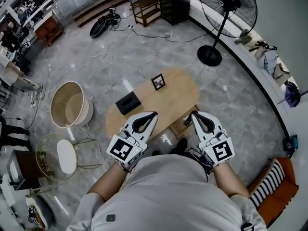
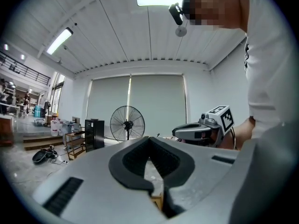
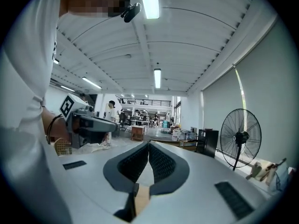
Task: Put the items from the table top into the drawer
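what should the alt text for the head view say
Seen from above, a person holds a left gripper and a right gripper, both shut and empty, at the near edge of an oval wooden table that carries a black box and a small framed picture. A standing fan is beyond it.

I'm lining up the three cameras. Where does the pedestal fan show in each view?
Head view: pedestal fan, top right.
Left gripper view: left of centre.
Right gripper view: far right.
Shared landmark: the black cabinet beside it.
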Demonstrator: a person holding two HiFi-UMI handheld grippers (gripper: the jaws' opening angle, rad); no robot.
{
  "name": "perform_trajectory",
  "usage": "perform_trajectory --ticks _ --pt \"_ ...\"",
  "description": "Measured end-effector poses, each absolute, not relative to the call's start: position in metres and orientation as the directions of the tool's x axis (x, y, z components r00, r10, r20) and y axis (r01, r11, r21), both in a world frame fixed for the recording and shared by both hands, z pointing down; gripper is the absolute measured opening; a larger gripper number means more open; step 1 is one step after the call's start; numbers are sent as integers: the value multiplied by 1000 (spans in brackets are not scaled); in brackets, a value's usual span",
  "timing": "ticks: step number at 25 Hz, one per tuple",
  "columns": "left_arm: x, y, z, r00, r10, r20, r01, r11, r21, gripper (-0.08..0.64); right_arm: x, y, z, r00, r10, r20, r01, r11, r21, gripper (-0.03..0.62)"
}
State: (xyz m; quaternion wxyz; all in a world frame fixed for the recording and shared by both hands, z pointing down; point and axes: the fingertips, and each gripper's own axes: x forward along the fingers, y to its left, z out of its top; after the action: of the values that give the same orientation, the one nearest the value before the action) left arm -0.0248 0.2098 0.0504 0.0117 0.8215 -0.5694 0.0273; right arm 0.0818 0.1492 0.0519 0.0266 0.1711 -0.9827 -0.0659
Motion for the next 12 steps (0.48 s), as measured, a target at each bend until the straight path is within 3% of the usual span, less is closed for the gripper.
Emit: perform_trajectory --ticks 6,12 --pt "-39 257 42 369 -927 64 -929 -370 7 9 87 187 57 -916 -374 145 -361 926 107 29" --pt "-43 286 38 382 -924 22 -924 -383 -10 9 93 221 49 -913 -395 107 -379 914 143 29"
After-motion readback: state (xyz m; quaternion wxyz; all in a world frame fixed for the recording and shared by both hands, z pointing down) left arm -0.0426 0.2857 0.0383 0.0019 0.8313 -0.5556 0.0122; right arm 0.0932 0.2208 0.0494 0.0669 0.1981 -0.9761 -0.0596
